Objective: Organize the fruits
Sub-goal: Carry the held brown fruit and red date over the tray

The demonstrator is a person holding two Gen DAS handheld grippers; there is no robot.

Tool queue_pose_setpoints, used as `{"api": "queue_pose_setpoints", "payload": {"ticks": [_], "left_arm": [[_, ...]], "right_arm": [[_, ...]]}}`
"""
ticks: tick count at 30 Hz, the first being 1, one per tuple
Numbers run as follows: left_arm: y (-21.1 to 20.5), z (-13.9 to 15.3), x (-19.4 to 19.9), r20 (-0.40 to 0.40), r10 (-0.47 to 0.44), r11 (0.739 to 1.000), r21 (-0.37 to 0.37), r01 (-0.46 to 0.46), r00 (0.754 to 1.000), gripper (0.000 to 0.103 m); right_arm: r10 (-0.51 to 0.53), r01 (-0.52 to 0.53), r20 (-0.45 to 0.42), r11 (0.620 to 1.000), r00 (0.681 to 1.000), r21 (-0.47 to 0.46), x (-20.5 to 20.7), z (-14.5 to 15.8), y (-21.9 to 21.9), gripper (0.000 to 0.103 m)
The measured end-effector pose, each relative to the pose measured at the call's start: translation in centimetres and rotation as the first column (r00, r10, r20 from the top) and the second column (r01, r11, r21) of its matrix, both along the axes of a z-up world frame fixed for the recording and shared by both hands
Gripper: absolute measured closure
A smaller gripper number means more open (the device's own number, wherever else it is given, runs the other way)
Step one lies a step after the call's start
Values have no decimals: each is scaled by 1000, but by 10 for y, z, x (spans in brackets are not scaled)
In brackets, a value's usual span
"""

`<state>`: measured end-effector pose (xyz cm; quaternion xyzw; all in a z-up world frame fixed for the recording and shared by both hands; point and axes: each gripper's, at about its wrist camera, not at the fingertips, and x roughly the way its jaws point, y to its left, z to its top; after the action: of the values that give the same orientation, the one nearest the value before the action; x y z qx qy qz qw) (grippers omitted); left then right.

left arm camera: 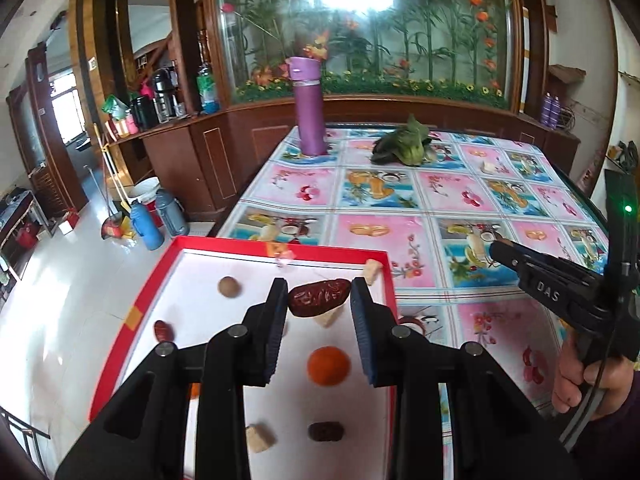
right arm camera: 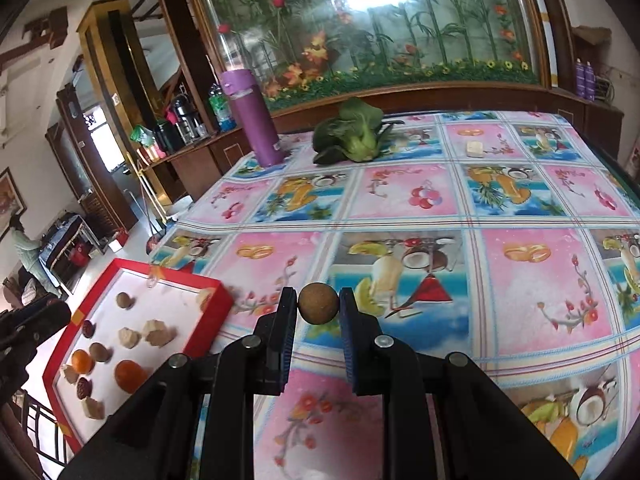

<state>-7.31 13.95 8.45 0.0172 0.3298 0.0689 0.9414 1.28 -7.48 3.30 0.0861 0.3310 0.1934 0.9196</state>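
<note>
Now my left gripper [left arm camera: 319, 294] pinches a red date [left arm camera: 319, 297] between its fingers, above the red tray [left arm camera: 256, 243]; the long axis of the date lies across, from one finger to the other. My right gripper [right arm camera: 319, 304] pinches a round brown longan [right arm camera: 318, 303] above the tablecloth [right arm camera: 540, 280], to the right of the tray. Inside the tray I see an orange [left arm camera: 329, 365], another longan [left arm camera: 229, 287], a smaller date [left arm camera: 163, 330], a dark date [left arm camera: 326, 431] and pale chunks [left arm camera: 260, 439]. Only the right wrist view shows a second orange [right arm camera: 82, 361] in the tray. Only the left wrist view shows the hand [left arm camera: 588, 380] that holds the right gripper.
</note>
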Motion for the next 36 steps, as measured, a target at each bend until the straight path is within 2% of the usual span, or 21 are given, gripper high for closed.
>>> {"api": "queue_pose_setpoints", "payload": {"ticks": [4,12,36], "left_arm": [[9,0,-7,15,13,1000,-4,-13,1000,69],[26,-2,-18,24,43,999,-22,-42,999,69],[79,-13,-41,17,118,990,-84,-116,993,69]], "right_arm": [[15,-15,31,1000,999,21,-13,4,8,83],[62,-62,58,998,996,-7,-29,2,30,83],[186,-186,38,982,982,-23,-61,3,96,83]]}}
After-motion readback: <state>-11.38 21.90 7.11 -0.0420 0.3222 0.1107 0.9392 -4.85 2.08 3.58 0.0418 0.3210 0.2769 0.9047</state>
